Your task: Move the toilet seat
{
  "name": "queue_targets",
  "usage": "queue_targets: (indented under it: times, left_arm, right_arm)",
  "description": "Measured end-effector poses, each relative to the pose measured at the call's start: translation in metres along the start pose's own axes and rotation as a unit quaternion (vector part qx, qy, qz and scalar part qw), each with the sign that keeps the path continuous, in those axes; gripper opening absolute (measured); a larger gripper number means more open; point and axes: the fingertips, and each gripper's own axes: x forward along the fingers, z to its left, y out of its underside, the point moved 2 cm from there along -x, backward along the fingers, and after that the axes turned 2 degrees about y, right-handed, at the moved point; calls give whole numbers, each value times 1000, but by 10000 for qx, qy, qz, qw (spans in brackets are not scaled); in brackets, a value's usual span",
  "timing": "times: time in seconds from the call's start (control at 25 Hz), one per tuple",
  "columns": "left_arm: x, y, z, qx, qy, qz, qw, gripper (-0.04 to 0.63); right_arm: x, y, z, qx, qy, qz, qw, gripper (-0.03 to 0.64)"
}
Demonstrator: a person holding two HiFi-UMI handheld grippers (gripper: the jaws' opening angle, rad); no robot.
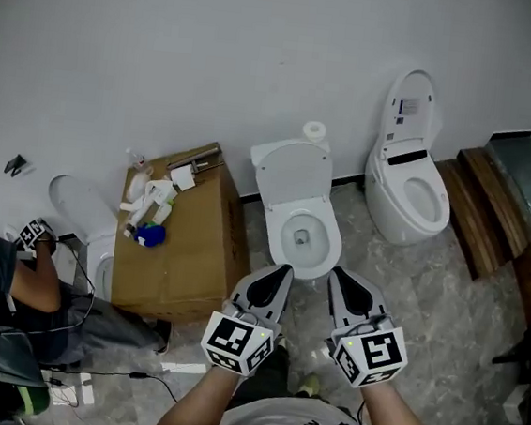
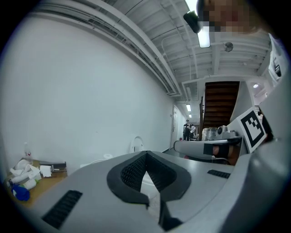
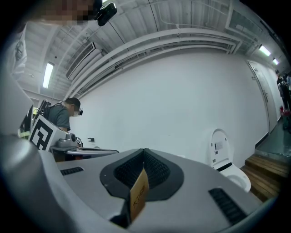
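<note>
Two grippers hover just short of the middle toilet (image 1: 296, 210), and the task looks barely begun. The toilet seat (image 1: 281, 242) appears to lie down round the bowl with the lid (image 1: 293, 170) raised behind it, though whether that ring is seat or bare rim is hard to tell. Neither gripper touches it, so reaching, gripping and moving it all remain. The left gripper (image 1: 285, 267) has its jaws closed tip to tip with nothing between them. The right gripper (image 1: 336, 273) is closed the same way and carries nothing — only a small tan tag (image 3: 138, 193) sits at the root of its jaws, seemingly part of the tool.
</note>
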Motion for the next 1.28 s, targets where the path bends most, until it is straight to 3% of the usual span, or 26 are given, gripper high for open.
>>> queue_targets:
  times: [0.68, 0.96, 1.28]
  left_arm:
    - [150, 54, 142, 29, 983, 268, 9948, 9]
    - [197, 107, 165, -74, 1187, 439, 9919, 9]
    - [257, 198, 176, -219, 1208, 708, 9899, 8]
  right_arm:
    - [183, 65, -74, 237, 876, 470, 9948, 12]
    - [217, 141, -115, 447, 1052, 878, 9896, 14]
    - [237, 266, -179, 821, 1363, 1459, 9764, 26]
